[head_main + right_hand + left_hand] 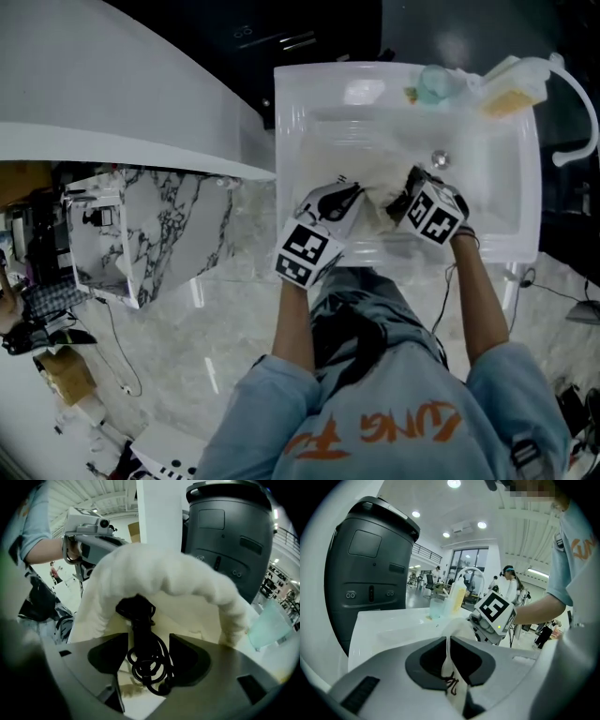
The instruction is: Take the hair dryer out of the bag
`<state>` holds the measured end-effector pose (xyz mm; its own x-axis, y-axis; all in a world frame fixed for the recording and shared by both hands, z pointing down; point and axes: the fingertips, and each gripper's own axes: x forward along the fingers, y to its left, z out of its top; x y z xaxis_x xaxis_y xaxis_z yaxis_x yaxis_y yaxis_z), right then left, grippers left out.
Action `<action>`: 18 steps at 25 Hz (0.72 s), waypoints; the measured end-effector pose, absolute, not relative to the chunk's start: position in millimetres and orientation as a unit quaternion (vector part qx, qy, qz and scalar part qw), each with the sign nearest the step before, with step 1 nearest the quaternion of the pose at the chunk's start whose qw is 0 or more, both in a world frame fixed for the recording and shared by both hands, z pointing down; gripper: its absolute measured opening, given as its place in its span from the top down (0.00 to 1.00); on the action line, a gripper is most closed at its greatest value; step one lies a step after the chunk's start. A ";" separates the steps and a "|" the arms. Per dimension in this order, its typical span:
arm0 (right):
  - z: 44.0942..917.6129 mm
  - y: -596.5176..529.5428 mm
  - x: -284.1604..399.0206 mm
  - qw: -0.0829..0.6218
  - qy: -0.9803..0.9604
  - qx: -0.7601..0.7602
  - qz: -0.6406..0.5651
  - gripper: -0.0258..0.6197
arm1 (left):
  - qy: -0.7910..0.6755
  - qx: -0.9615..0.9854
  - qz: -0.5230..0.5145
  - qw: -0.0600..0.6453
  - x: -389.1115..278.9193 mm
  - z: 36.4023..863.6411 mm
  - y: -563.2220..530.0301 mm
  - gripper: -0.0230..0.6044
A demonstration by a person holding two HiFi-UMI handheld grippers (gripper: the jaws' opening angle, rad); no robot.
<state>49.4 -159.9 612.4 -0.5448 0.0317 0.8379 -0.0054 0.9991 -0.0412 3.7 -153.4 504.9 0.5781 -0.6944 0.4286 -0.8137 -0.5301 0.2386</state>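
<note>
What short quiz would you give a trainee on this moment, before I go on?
1. True or false: the left gripper is shut on the bag fabric.
2. Between the open jaws of the right gripper lies: A) a black coiled cord B) a spoon C) nothing.
3. Fill in: the bag lies in a white ___.
Key: 1 true; 2 A; 3 sink.

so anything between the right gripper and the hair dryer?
Nothing visible. The bag arches open, its edge pinched by the left gripper; the hair dryer and its coiled cord lie between the open jaws of the right gripper.
</note>
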 end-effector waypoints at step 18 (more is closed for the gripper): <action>642.0 -155.4 45.5 0.566 -0.820 -0.067 -0.044 0.43 | -0.540 0.764 0.247 0.251 -107.0 537.5 -75.6 0.75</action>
<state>45.5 -155.4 642.0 -0.3496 0.0601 0.9350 0.1588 0.9873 -0.0041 -107.0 -75.6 537.5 0.2944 -0.7016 0.6489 -0.9498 -0.2900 0.1174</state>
